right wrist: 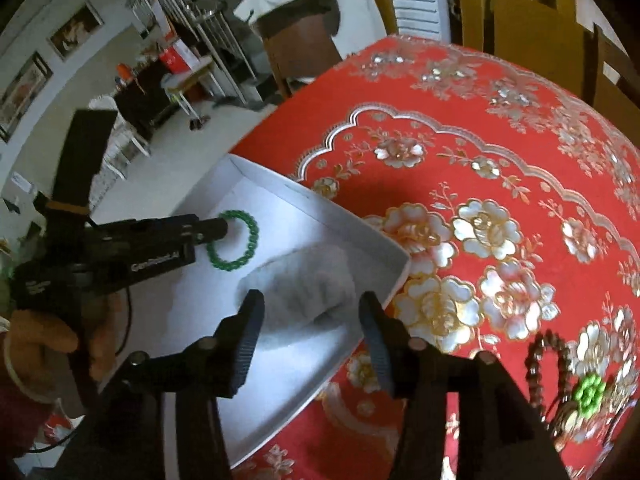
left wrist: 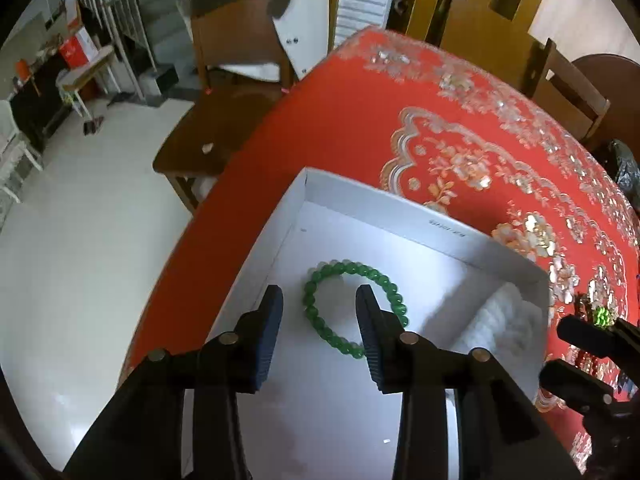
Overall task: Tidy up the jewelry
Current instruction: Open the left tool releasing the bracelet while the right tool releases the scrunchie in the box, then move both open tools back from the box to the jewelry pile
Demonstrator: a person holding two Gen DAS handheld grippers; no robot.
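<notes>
- White shallow box (left wrist: 420, 220) sits on a table w/ red floral cloth (left wrist: 360, 120), near the table edge
- Green bead bracelet (left wrist: 348, 270) lies flat on the box floor, in the far-left part of the box; also seen from the right wrist cam (right wrist: 244, 220)
- White fluffy cloth (right wrist: 304, 288) bunched in the box's right corner, beside the bracelet, not touching it as far as I can tell
- Left gripper (left wrist: 320, 300) hangs over the box pointing steeply down, jaws roughly half open; nothing clamped
- Left cam: bracelet's left side shows in the gap betw the fingertips, its right side passes behind the right fingertip (left wrist: 366, 304); pads not pressing on it
- Right cam: left gripper's tip (right wrist: 218, 228) sits right at the bracelet's left edge; touching or just above, can't tell
- Right gripper (right wrist: 310, 308) over the box's right corner, above the fluffy cloth, jaws abt half open, empty
- Its right fingertip (right wrist: 370, 312) lines up w/ the box's right wall, left fingertip over the cloth; contact w/ cloth can't tell
- Person's hand (right wrist: 52, 344) grips the left gripper's handle, pale bangle at the wrist
- Dark brown bead bracelet (right wrist: 538, 360) & a small green flower-shaped piece (right wrist: 590, 392) lie on the cloth outside the box, to its right, close together
- Wooden chair (left wrist: 224, 120) stands past the table edge, white garment draped on its back
</notes>
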